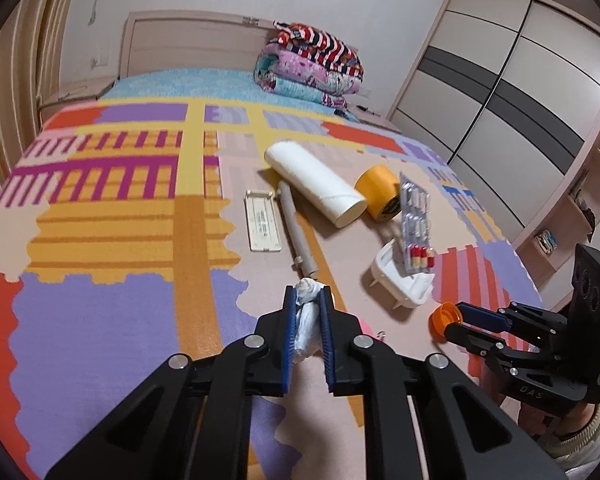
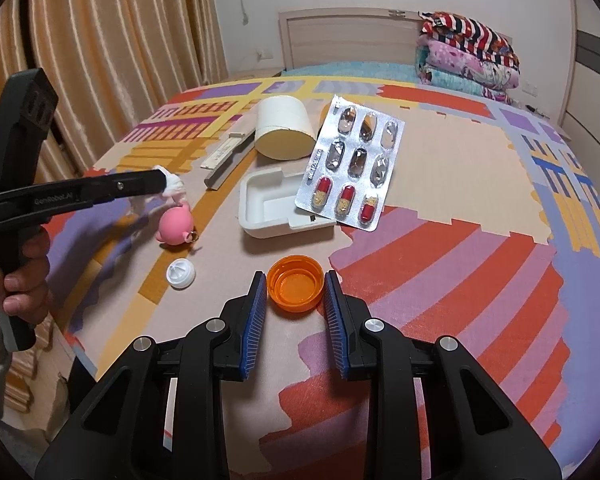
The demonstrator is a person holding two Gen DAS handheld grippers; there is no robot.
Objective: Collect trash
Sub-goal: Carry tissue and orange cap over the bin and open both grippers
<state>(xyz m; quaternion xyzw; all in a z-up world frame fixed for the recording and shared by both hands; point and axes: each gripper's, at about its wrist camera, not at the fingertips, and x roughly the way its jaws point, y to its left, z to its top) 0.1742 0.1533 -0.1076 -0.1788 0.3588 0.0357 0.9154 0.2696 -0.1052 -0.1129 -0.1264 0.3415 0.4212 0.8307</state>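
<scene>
Left gripper point(image 1: 309, 300): your jaws are pinched down on the tissue wad point(image 1: 306, 312); it bulges out past the tips and behind the pads.
Tissue wad: soft and very light, so it crushes rather than slips. Your hold across its middle looks sound; more squeeze would gain nothing.
Right gripper point(image 2: 295, 294): your fingers stand narrow on either side of the orange cap point(image 2: 296, 283), pads at or very near its rim; full contact cannot be told.
Orange cap: stiff, light, smooth plastic lying open side up on the bed. Take it across the ribbed wall, low down, or it may pop out.
Near things: a white cap point(image 2: 181, 274) and a pink toy point(image 2: 175, 224) lie just left of the orange cap; a white tray point(image 2: 260, 224) with a pill blister point(image 2: 352, 164) leaning on it lies beyond.
Further off: a paper roll point(image 1: 312, 180), a tape roll point(image 1: 378, 192).
Surface: a bed point(image 1: 112, 208) under a patterned cover, soft, so things sink and tilt when you press.
Room: curtains point(image 2: 112, 52) on one side, a wardrobe point(image 1: 508, 80) on the other, folded quilts point(image 1: 312, 64) at the head.
</scene>
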